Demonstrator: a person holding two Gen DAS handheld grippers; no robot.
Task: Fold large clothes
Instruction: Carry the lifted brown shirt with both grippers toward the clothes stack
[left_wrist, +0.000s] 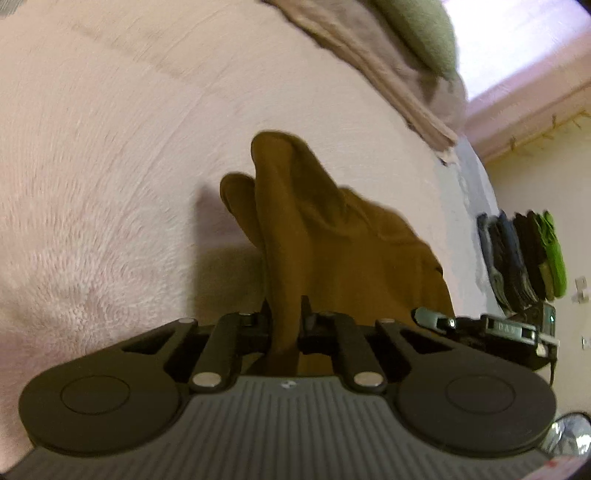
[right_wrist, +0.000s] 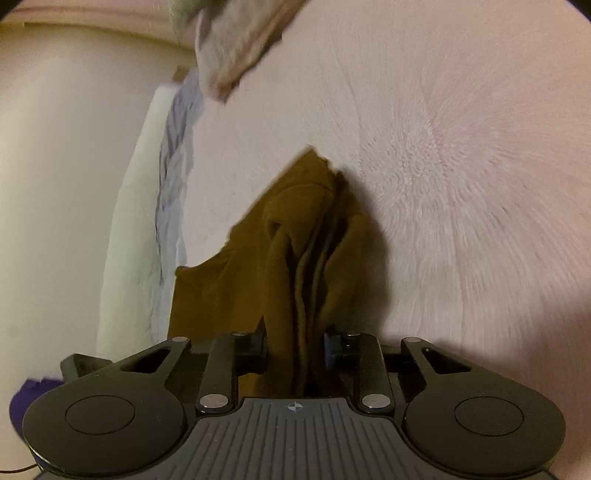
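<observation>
Left claw (left_wrist: 287, 314) clamps brown garment (left_wrist: 332, 229) | label lettering blurred, unreadable

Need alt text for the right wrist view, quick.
The right gripper is shut on a bunched fold of brown garment, which hangs over a pale pink fluffy blanket. A grey-brown cloth lies at the top, near the bed's edge.

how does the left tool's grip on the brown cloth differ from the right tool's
The left tool pinches a thin fold of the brown garment, fingers nearly together; the right tool holds a thicker bunch of several layers, fingers set wider. From the left tool the cloth stands in a rounded fold; from the right it falls in pleats. Both are shut on the garment above the pink blanket.
</observation>
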